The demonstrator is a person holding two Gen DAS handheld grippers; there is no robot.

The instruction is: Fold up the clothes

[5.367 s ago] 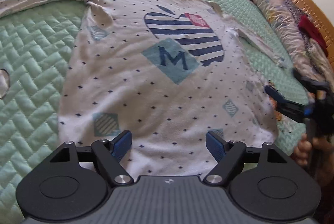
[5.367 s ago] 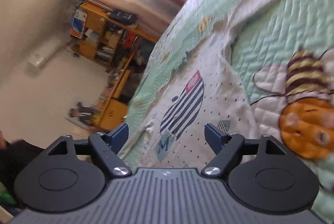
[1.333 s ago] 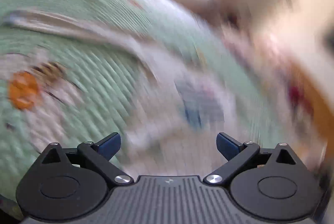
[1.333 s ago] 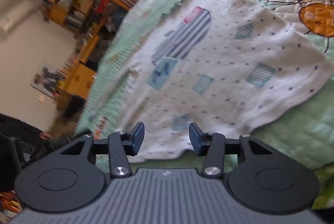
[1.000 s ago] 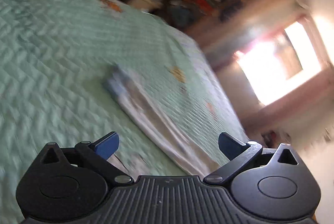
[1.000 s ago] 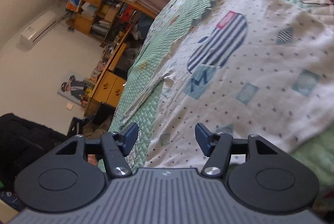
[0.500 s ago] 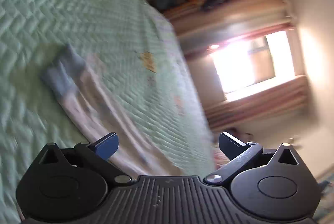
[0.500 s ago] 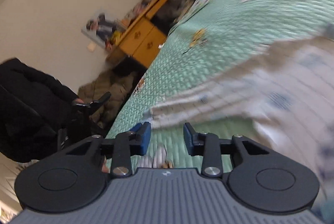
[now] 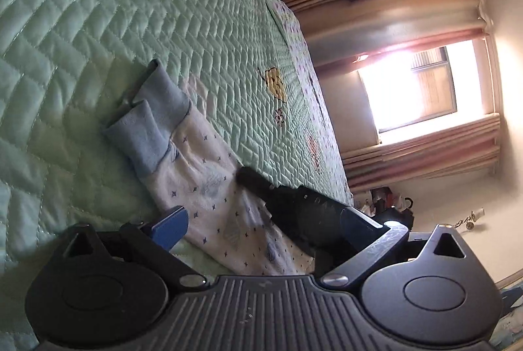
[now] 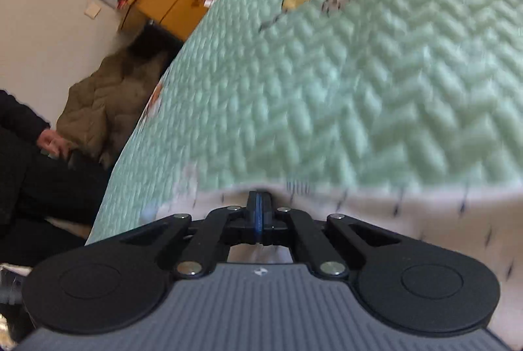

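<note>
Plenty of bare mint-green quilted bedspread [image 9: 98, 7] far and left of my white dotted sleeve with its blue cuff [image 9: 196, 161], left gripper [image 9: 261, 221] spread wide, hovering over the sleeve, right gripper [image 10: 258, 213] clenched on the sleeve's edge.

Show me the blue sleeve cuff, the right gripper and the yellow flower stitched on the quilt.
blue sleeve cuff [image 9: 148, 125]: left wrist view, middle of the cuff.
right gripper [image 10: 258, 207]: right wrist view, closed fingertips on white fabric.
yellow flower [image 9: 275, 83]: left wrist view, flower's centre.
</note>
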